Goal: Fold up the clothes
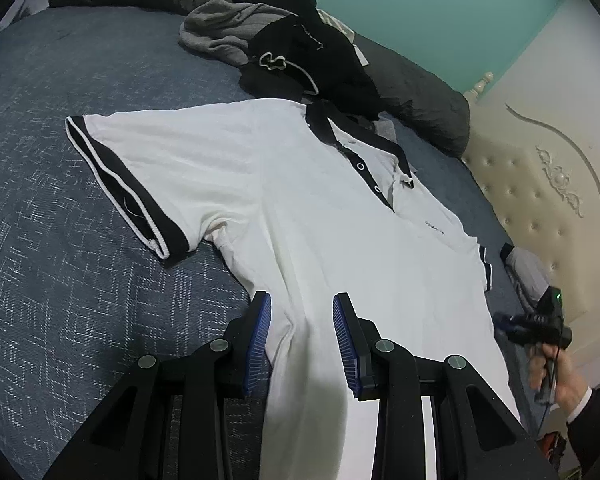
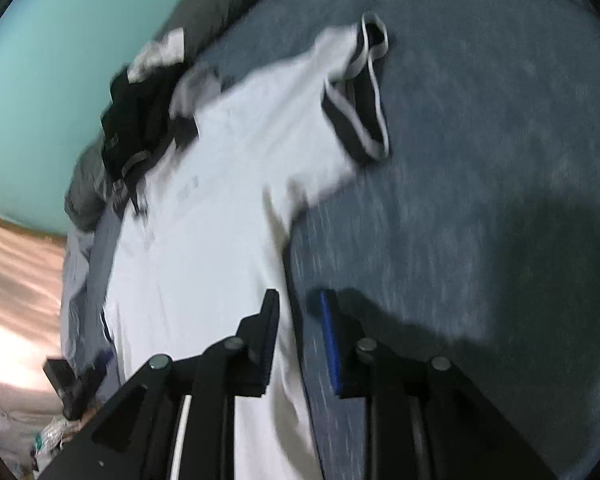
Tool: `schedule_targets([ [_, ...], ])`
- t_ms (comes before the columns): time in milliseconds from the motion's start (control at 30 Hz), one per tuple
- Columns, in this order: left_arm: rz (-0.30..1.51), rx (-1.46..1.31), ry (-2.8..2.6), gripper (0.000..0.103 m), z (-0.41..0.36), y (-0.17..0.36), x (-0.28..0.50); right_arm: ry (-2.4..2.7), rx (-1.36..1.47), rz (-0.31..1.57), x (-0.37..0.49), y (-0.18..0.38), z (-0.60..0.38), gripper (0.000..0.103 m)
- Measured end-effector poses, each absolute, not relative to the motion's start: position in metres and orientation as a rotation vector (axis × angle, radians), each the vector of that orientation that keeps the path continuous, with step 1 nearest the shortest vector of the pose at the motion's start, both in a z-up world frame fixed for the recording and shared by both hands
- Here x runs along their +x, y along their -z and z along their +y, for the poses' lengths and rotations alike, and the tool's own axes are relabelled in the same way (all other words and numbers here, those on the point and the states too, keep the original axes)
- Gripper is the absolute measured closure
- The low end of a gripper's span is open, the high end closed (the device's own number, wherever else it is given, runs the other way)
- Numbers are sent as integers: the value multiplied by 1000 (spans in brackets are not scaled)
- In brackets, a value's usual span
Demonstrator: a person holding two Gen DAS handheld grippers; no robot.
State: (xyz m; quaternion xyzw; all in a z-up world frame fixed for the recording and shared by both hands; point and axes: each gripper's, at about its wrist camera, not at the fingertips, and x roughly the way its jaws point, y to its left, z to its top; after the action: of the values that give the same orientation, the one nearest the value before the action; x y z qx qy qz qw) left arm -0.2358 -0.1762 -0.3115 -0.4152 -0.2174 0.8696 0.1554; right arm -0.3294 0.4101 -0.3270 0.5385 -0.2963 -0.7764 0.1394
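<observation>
Left wrist view shows the left tongs (image 1: 302,336) part open, their blue pads straddling a raised ridge of the white polo shirt (image 1: 300,208) near its lower side seam; whether the pads actually pinch the cloth I cannot tell, though the fabric bunches up between them as if gathered. That placement looks meant to pin or lift the hem edge while the other side is handled. The right tongs (image 2: 298,340), in the right wrist view, stand slightly apart with nothing gripped: one pad is over the shirt's edge, the other over the bare blue bedspread (image 2: 480,160), the shirt's side edge running between them. The blur there suggests this hand is in motion.

Taking the polo shirt as the landmark: it lies face up and spread nearly flat on the bedspread, black-trimmed sleeve (image 1: 120,184) stretched out to one side, collar (image 1: 356,136) pointing away from the tongs. Laying it open like this makes sense as preparation for folding the sleeves and sides inward. Just beyond the collar sits a heap of unfolded clothes (image 1: 284,48), grey and black, probably awaiting their turn. Beside the shirt's far sleeve, the person's hand (image 1: 556,376) grips the other tool before a cream tufted headboard (image 1: 540,184).
</observation>
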Motion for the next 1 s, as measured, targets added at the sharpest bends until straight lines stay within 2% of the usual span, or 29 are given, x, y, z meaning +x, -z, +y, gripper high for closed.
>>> schedule_targets([
  [167,-628,-1178,-2484,68,-173,309,-235,2225,1533,-860,-314,331,404,82],
  [233,-625,-1177,-2481,68,-172,309,-235,2260,1525,-827,-313,330,402,98],
  [300,-618,-1177,-2476,68,-170,308,-233,2302,1512,-812,-312,328,403,102],
  [500,-605,-1162,-2490,68,-170,303,-233,2369,1436,-780,-309,314,413,103],
  [567,-614,-1161,-2490,68,-171,303,-233,2352,1475,-736,-312,315,408,101],
  [700,-618,-1157,-2487,68,-171,302,-233,2344,1519,-777,-309,316,411,98],
  [733,-618,-1155,-2487,68,-171,302,-233,2338,1516,-801,-307,316,413,94],
  [767,-619,-1153,-2486,68,-172,301,-232,2329,1523,-821,-304,316,415,79],
  [800,-619,-1151,-2486,68,-172,301,-232,2316,1533,-832,-302,317,415,73],
  [933,-626,-1150,-2482,68,-172,300,-232,2311,1566,-735,-290,318,405,73],
  [1000,-628,-1147,-2482,67,-172,300,-232,2304,1576,-718,-285,321,402,90],
])
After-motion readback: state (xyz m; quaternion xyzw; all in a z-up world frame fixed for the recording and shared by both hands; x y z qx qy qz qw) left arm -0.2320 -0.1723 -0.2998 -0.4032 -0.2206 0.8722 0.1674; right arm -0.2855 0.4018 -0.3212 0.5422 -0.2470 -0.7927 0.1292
